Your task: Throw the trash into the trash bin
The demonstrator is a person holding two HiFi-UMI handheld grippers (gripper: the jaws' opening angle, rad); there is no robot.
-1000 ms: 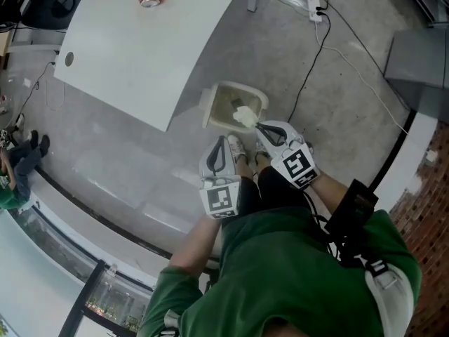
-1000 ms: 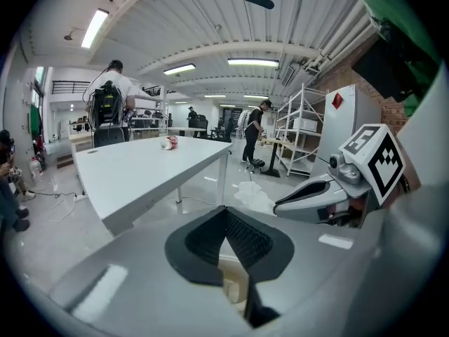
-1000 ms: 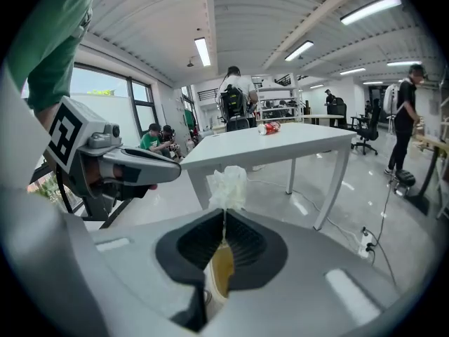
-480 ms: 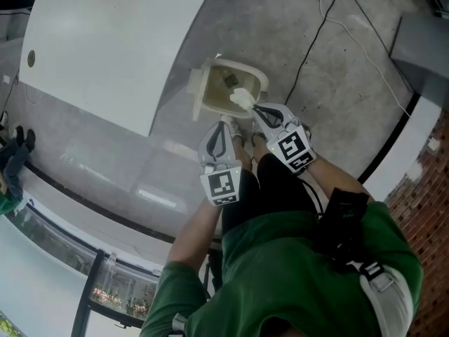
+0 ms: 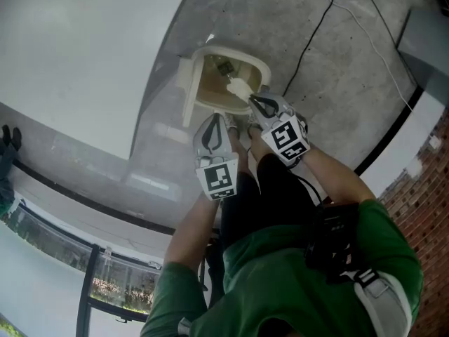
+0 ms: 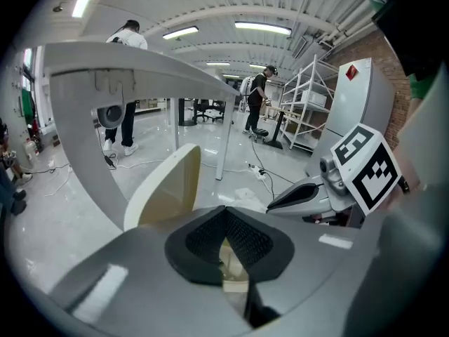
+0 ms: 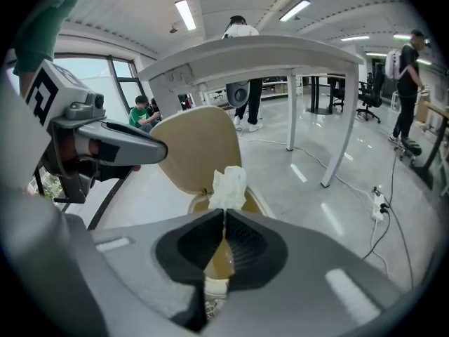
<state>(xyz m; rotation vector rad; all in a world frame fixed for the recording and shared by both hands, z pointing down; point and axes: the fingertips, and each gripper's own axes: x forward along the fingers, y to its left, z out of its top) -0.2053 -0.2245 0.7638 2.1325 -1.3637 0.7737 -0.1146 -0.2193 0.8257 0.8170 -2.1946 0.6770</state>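
A cream trash bin (image 5: 261,67) stands on the concrete floor with its lid (image 5: 186,93) swung up at the left; something small and dark lies inside. My right gripper (image 5: 253,102) is shut on a crumpled white tissue (image 5: 237,88), which hangs over the bin's opening. In the right gripper view the tissue (image 7: 229,184) sticks out past the closed jaws (image 7: 223,213), above the bin rim (image 7: 258,203) and in front of the raised lid (image 7: 200,146). My left gripper (image 5: 215,126) is shut and empty, just short of the bin's near edge; its view shows the lid (image 6: 168,188).
A white table (image 5: 84,48) reaches over the floor left of the bin. Cables (image 5: 317,23) run across the concrete at the right. My feet stand right behind the bin. People, table legs (image 7: 349,121) and shelving (image 6: 309,104) are farther off.
The right gripper has carried the tissue from the bin's near rim out over its opening. The left gripper has closed in on the bin. The red can has left the view.
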